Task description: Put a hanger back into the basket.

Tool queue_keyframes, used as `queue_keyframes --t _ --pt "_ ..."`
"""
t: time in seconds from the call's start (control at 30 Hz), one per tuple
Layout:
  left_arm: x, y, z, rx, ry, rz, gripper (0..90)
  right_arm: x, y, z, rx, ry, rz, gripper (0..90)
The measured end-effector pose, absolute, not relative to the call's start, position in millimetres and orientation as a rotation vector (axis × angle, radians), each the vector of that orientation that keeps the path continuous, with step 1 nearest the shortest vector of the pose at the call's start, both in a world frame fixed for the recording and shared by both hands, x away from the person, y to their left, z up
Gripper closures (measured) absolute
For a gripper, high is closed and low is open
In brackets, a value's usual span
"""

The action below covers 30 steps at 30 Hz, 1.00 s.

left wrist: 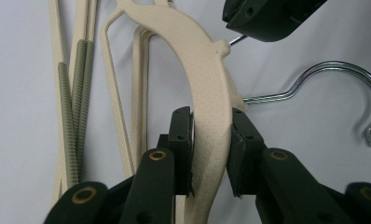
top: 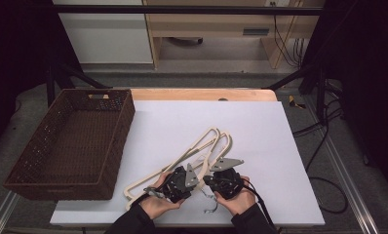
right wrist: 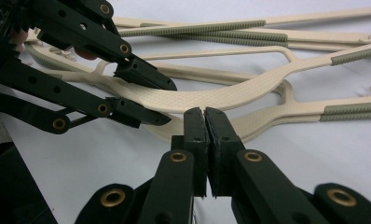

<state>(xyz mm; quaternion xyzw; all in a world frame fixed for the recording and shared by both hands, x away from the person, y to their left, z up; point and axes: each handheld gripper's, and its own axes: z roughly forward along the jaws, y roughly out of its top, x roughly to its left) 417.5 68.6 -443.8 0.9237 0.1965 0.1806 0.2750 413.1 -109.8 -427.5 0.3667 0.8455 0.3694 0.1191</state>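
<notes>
Landmark: the board (top: 260,131) on the table (top: 202,93), whose far edge shows just behind the board. Basket (top: 70,146) stands at the board's left edge, touching or slightly overlapping it; hangers (top: 192,153) lie stacked on the board's near middle, running from near left toward the far right, their hooks (left wrist: 342,88) on the board at the near end. Left gripper (top: 180,183) and right gripper (top: 223,179) sit side by side over the board's near edge, left one astride a hanger's neck, right one just beside the hooks.
</notes>
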Motion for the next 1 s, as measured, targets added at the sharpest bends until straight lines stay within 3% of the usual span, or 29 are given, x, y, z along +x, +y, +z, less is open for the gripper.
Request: queue_keyframes --t 0.03,0.1,0.23,0.3,0.43,0.77,1.0 --pt "417.6 69.7 -443.1 2.469 0.529 0.499 74.5 412.4 -112.9 -423.5 1.079 2.458 1.134 78.7" --pt "418.0 70.9 -441.3 2.474 0.530 0.490 75.0 412.1 -114.7 -421.2 1.080 2.449 1.157 76.9" --pt "418.9 77.4 -434.0 2.442 0.543 0.492 75.5 410.3 -137.2 -401.1 1.090 2.303 1.323 62.2" --pt "419.4 79.5 -431.6 2.435 0.544 0.494 75.7 410.5 -143.9 -397.4 1.093 2.262 1.347 60.8" --pt "420.6 88.7 -421.7 2.413 0.570 0.512 76.8 411.8 -176.2 -386.8 1.165 2.106 1.379 49.6" --pt "427.3 115.7 -403.5 2.329 0.672 0.540 80.0 420.3 -208.5 -395.3 1.180 2.024 1.407 25.1" --pt "435.0 137.4 -392.8 2.290 0.745 0.574 82.8 424.7 -209.8 -406.1 1.181 2.019 1.355 15.6"
